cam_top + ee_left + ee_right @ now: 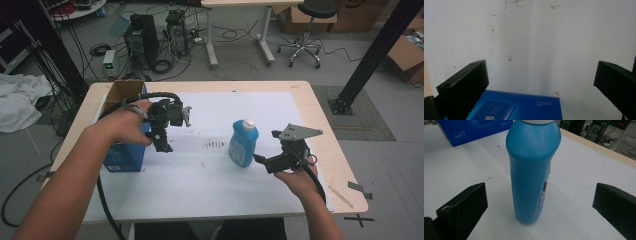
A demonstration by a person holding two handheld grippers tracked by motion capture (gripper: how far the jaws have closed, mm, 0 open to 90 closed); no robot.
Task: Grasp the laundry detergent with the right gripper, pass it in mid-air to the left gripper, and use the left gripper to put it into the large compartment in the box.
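Two claws are up over the worktop (320,125), one in each of the person's hands. The left claw (161,142) is held above the near corner of a blue box (125,156) that stands at the left side of the white sheet (210,175) covering the worktop. It points down: in the left gripper view its jaws stand wide apart with nothing between them, the box's blue top with white print (524,108) lies below at the bottom edge, and the stained white sheet (536,45) spreads beyond it. The left hand (127,127) wraps the claw's body, and a black cable (102,200) trails from it down past the worktop's near edge.

The right claw (265,160) sits low at the right, held by the right hand (297,180), with its grey three-cornered plate (298,132) on top. It aims at a blue bottle (243,143) with a white cap (248,122), which stands upright near the middle of the sheet. In the right gripper view the bottle (531,177) rises between the two jaws, which are wide open and clear of it on both sides. The blue box (474,130) shows behind the bottle, well apart from it.

An open brown carton (122,92) stands behind the blue box at the worktop's far left corner.
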